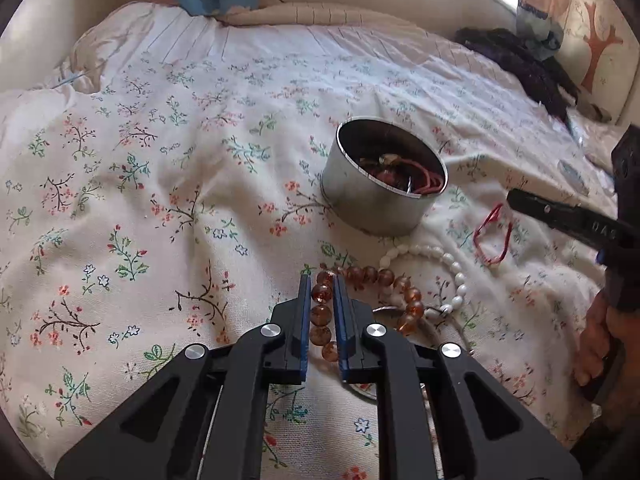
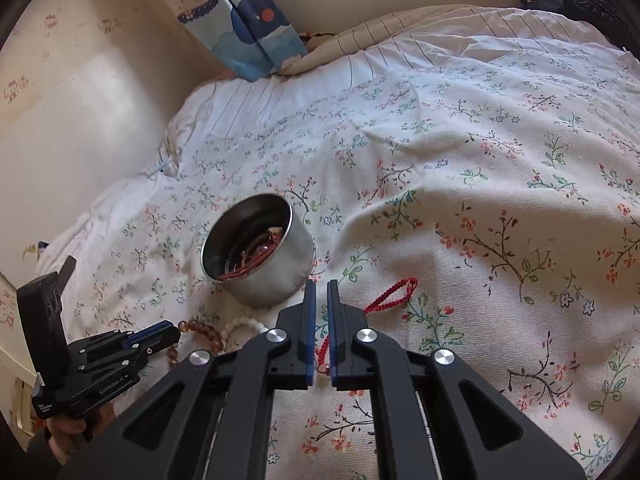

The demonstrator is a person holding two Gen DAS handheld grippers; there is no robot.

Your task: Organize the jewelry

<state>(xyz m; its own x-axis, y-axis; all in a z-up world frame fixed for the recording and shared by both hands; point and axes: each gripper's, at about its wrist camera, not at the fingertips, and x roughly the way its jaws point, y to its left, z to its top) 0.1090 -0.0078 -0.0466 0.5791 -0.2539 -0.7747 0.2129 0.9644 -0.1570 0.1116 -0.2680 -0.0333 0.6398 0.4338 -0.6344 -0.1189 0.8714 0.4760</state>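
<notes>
A round metal tin [image 1: 380,184] holding red cords and beads stands on the floral bedspread; it also shows in the right wrist view [image 2: 260,256]. My left gripper [image 1: 322,280] is shut on an amber bead bracelet [image 1: 404,288] that lies on the bed. A white bead bracelet [image 1: 440,260] lies beside it. My right gripper [image 2: 321,286] is nearly closed around a red cord bracelet [image 2: 394,292] lying on the bedspread; the cord runs between the fingers. The right gripper shows in the left wrist view [image 1: 516,200].
The bed's floral cover [image 1: 160,200] spreads left and far. A blue patterned cloth [image 2: 248,32] hangs at the headboard. Dark fabric [image 1: 520,64] lies at the far right by a cushion. A cream wall [image 2: 80,120] borders the bed.
</notes>
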